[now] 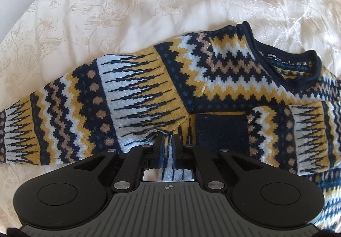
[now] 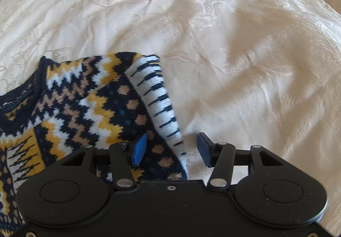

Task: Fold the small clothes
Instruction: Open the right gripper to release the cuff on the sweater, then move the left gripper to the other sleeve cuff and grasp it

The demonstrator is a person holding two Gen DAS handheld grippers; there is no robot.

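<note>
Your left gripper (image 1: 167, 147) is pinched on the patterned knit sweater (image 1: 149, 87), lying on the cream bedspread (image 1: 106, 2). Your right gripper (image 2: 170, 147) is spread apart over its folded sleeve edge (image 2: 162, 104). Knit is soft, floppy, grippy; take seams or cuffs.

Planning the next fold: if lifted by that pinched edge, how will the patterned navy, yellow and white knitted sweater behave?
The patterned navy, yellow and white knitted sweater will likely drape limply: it already creases where the left gripper pinches it. Its thick knit suggests some weight, and probably good grip against the cream embroidered bedspread.
</note>
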